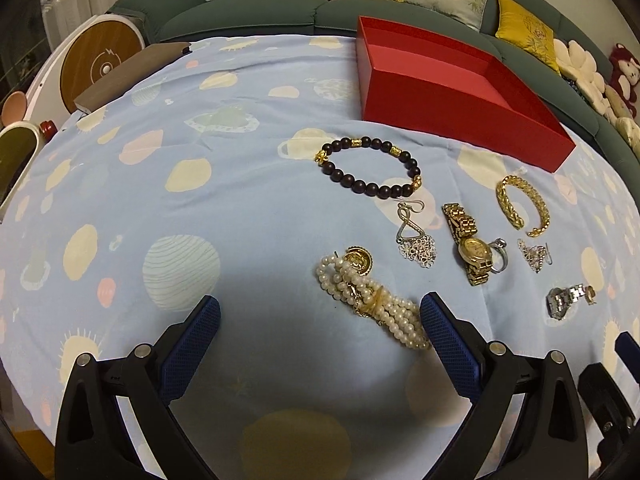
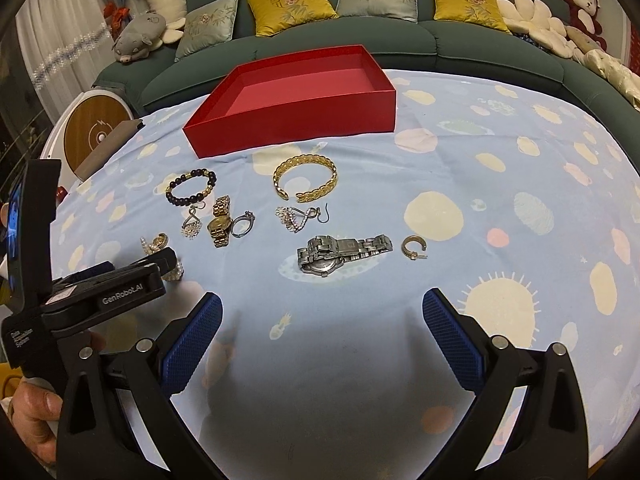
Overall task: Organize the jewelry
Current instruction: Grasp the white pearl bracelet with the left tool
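Jewelry lies loose on the blue patterned cloth (image 2: pixel 500 152), the red box (image 2: pixel 304 92) empty at twelve o'clock beyond it. The likely first pick is the pearl bracelet (image 1: pixel 372 300), which lies just ahead of the left gripper (image 1: pixel 320 316), its end touching the right-hand finger at three o'clock. Closing across the bunched middle would keep strands from trailing. Both the left gripper and the right gripper (image 2: pixel 322 312) stand wide apart and hold nothing; the silver watch (image 2: pixel 340 252) lies at twelve o'clock of the right one.

left gripper (image 2: pixel 132 276) | body, white print: "GenRobot.AI" | rear block: small label, maybe "Data Acquisition System", blurred | no other text legible
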